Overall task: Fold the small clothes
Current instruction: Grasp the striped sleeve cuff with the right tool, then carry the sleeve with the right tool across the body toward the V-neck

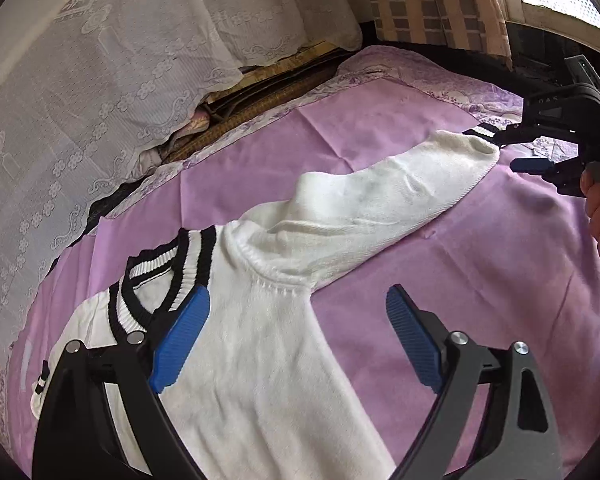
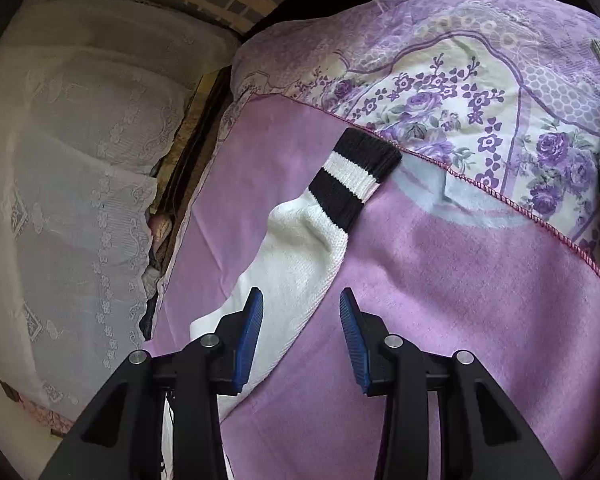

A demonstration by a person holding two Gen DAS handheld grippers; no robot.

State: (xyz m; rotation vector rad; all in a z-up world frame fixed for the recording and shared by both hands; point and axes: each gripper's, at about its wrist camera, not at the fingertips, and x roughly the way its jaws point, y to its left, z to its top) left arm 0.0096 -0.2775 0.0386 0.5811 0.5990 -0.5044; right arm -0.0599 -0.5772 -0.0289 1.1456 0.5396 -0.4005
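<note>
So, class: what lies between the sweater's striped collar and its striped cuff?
In the left wrist view, only the sweater's own white knit: shoulder and outstretched sleeve run from collar to cuff over the purple cloth.

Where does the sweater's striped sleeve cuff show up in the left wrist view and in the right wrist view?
Left wrist view: the striped cuff lies far right, upper half, at the end of the outstretched sleeve, right beside the right gripper.
Right wrist view: the cuff lies near the centre, ahead of the open jaws.
Shared landmark: the pink blanket under the sweater.
</note>
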